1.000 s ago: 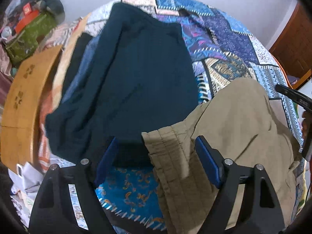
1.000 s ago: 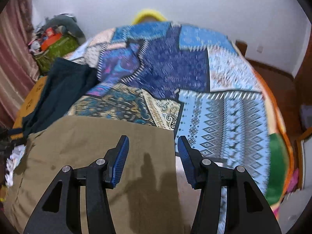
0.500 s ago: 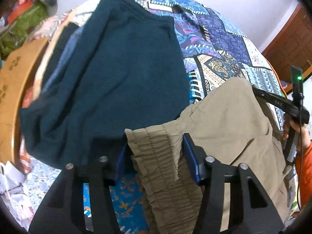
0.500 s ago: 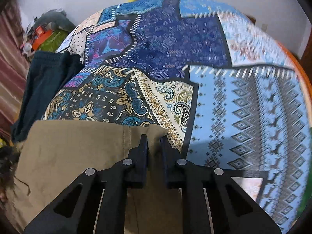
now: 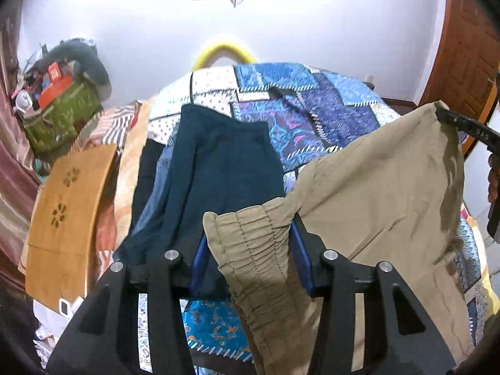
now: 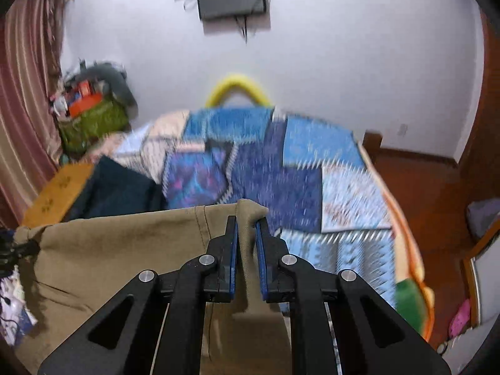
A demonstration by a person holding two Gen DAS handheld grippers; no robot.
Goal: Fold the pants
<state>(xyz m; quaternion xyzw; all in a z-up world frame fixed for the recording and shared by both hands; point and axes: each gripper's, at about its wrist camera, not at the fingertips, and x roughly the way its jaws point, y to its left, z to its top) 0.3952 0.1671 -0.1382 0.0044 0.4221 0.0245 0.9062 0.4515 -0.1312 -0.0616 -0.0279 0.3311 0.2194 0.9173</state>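
Note:
The khaki pants hang lifted above the bed, stretched between my two grippers. My left gripper is shut on the gathered elastic waistband. My right gripper is shut on a far corner of the same khaki pants; in the left wrist view that right gripper shows at the right edge, holding the raised corner. The lower part of the pants droops out of view.
A dark teal garment lies on the patchwork bedspread to the left. A wooden board and a green bag of clutter stand at the left. A brown door is at the right.
Both grippers closed on the pants and rose, lifting the cloth off the bed. The views tilted up, showing the wall and screen.

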